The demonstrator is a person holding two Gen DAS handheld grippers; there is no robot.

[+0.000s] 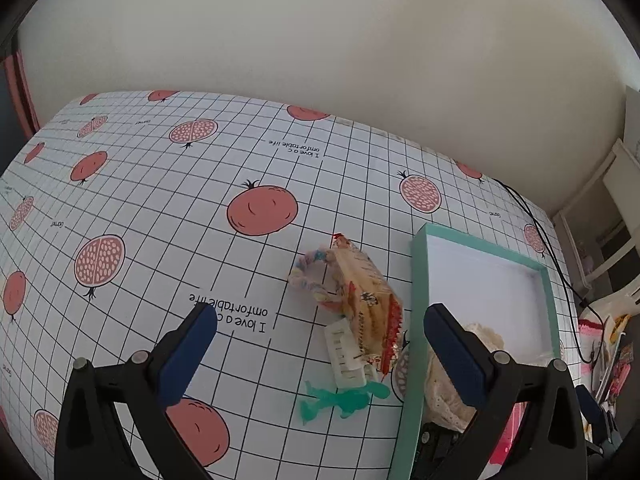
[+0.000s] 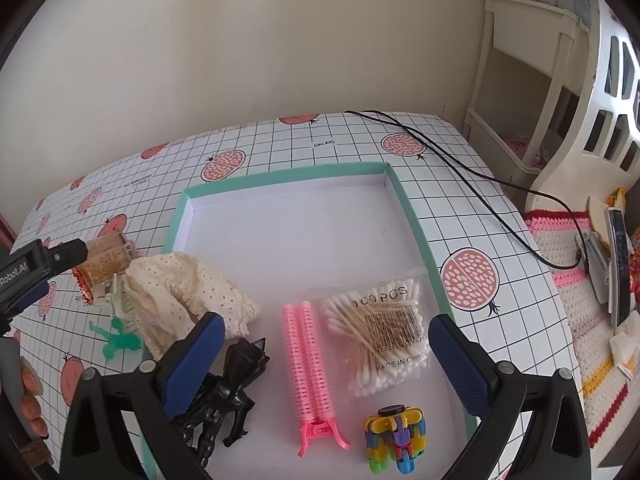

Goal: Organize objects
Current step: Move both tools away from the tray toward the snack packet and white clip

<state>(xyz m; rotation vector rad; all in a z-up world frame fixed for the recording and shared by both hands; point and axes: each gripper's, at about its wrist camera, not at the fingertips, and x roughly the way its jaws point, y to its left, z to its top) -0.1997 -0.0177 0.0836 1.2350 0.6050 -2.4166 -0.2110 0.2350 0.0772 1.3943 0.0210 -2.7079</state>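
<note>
Snack packet lay on the tablecloth just left of the teal tray, long axis running away from the left gripper, dead ahead between its spread, empty fingers; a white clip and green figure sat nearer still. Left was the closer arm, so I'd judge the next pick was its job. Right gripper hovered wide apart and empty over the tray, above the pink roller clip and swab bag.
</note>
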